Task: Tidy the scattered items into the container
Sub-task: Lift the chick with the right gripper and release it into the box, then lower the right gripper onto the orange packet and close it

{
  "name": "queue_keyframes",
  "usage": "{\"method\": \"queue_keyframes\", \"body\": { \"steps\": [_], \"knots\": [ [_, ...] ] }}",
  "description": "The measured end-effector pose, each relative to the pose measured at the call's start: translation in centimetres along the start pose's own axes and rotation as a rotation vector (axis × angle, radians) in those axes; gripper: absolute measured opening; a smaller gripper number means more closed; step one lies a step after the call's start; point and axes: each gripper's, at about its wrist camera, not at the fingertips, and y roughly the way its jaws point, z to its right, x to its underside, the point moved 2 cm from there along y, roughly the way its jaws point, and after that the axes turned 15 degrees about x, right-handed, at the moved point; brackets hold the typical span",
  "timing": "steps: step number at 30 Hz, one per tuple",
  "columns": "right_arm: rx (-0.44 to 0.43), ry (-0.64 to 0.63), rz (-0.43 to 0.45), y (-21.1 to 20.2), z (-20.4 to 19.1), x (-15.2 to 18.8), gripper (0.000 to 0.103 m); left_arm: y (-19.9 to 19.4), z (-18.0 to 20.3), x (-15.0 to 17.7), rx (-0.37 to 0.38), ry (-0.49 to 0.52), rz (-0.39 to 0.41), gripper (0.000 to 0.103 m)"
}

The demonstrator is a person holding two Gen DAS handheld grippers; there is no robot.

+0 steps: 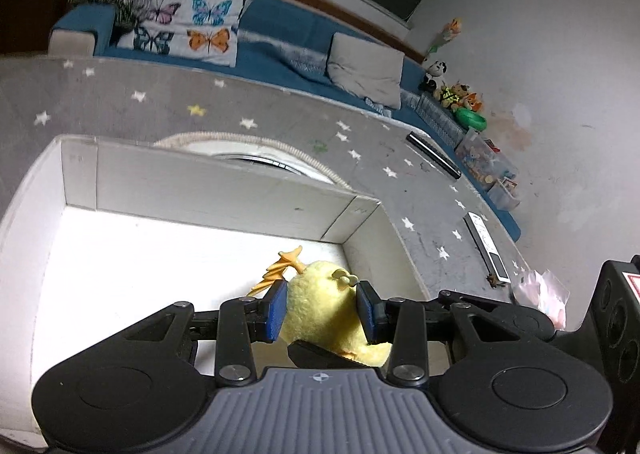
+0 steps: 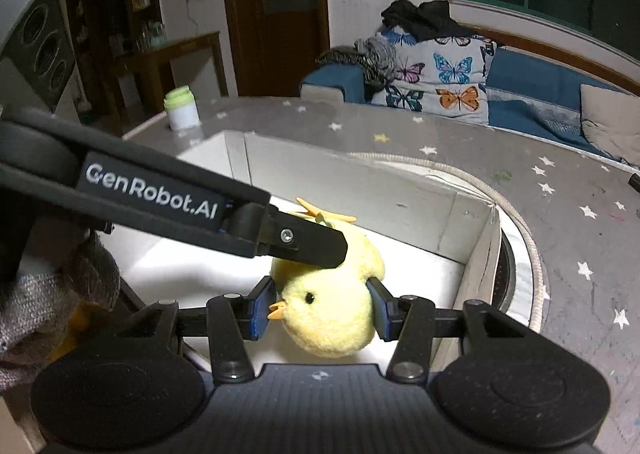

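Grey star-print table (image 2: pixel 420 130) by a blue sofa (image 2: pixel 532 74) w/ butterfly pillow (image 2: pixel 440 74). Fluffy yellow chick (image 2: pixel 332 318) – orange beak/feet – over the white box (image 2: pixel 360 178), clamped by both left gripper (image 1: pixel 322 310) & right gripper (image 2: pixel 322 308).

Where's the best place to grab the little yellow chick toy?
By its round, soft body, squeezed from both sides. The plush gives, so the pads sink in and hold. Both the left gripper and right gripper pinch it that way over the white box. Skip the thin orange feet.
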Motion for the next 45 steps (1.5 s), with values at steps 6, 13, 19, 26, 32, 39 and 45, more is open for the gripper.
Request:
{"method": "queue_keyframes", "body": {
  "steps": [6,13,19,26,32,39,45],
  "knots": [
    [0.014,-0.036,-0.02,0.7,-0.6,0.3,0.05,0.4,-0.9,0.6,0.017,-0.036,-0.016,0.039],
    [0.025,-0.034,-0.003,0.0,-0.5,0.6,0.05,0.1,-0.5,0.9,0.014,-0.025,-0.007,0.039],
    [0.036,-0.007,0.069,-2.5,0.2,0.6,0.051,-1.2,1.0,1.0,-0.004,0.016,0.03,0.039],
    [0.027,0.02,0.165,-7.1,1.0,2.0,0.061,-3.6,3.6,2.3,-0.006,0.078,0.077,0.039],
    [0.026,0.006,0.189,-10.5,0.7,4.9,0.069,-5.5,5.6,4.7,-0.008,0.112,0.103,0.039],
    [0.019,0.008,0.127,-10.9,0.0,8.2,0.071,-6.9,6.9,7.7,-0.028,0.127,0.119,0.039],
    [0.021,0.014,0.076,-10.1,-0.3,10.3,0.071,-6.4,6.4,9.9,-0.043,0.088,0.099,0.039]
  ]
}}
